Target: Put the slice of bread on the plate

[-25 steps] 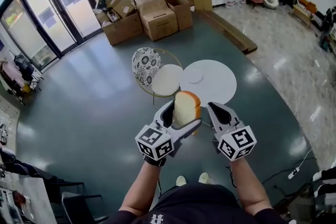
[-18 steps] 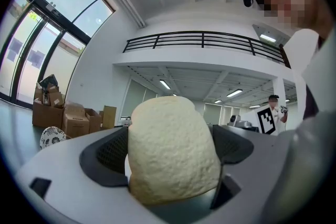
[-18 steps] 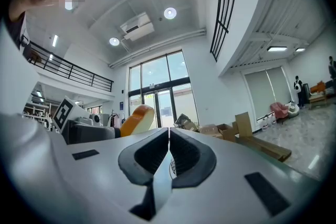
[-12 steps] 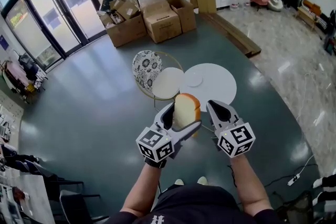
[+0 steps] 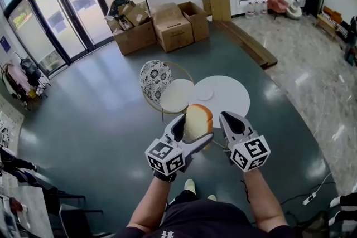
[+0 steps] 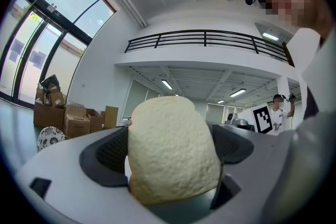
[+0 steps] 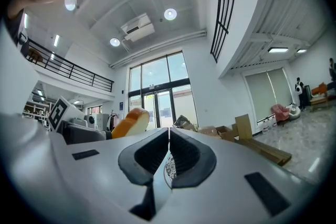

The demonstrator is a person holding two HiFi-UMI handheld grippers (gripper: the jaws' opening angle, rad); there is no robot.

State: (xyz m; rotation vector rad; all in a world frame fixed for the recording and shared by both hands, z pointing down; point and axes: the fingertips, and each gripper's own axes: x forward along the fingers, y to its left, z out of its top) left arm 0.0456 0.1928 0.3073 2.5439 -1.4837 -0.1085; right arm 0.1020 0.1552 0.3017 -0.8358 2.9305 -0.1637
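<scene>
Nearest are two grippers, one in each hand. The left gripper (image 5: pixel 192 128) is clamped on the single slice of bread (image 5: pixel 198 117), held upright in the air on the near side of the tables. The right gripper (image 5: pixel 227 119), just to its right, has its jaws pressed together on nothing. Beyond stand three round tops: a cream one (image 5: pixel 176 95), a larger white table (image 5: pixel 231 96) to its right bearing one small plate (image 5: pixel 204 93), and a patterned one (image 5: pixel 154 76) to the far left. Farthest off, at least three cardboard boxes (image 5: pixel 173 25) sit near the glass doors (image 5: pixel 61 8).
</scene>
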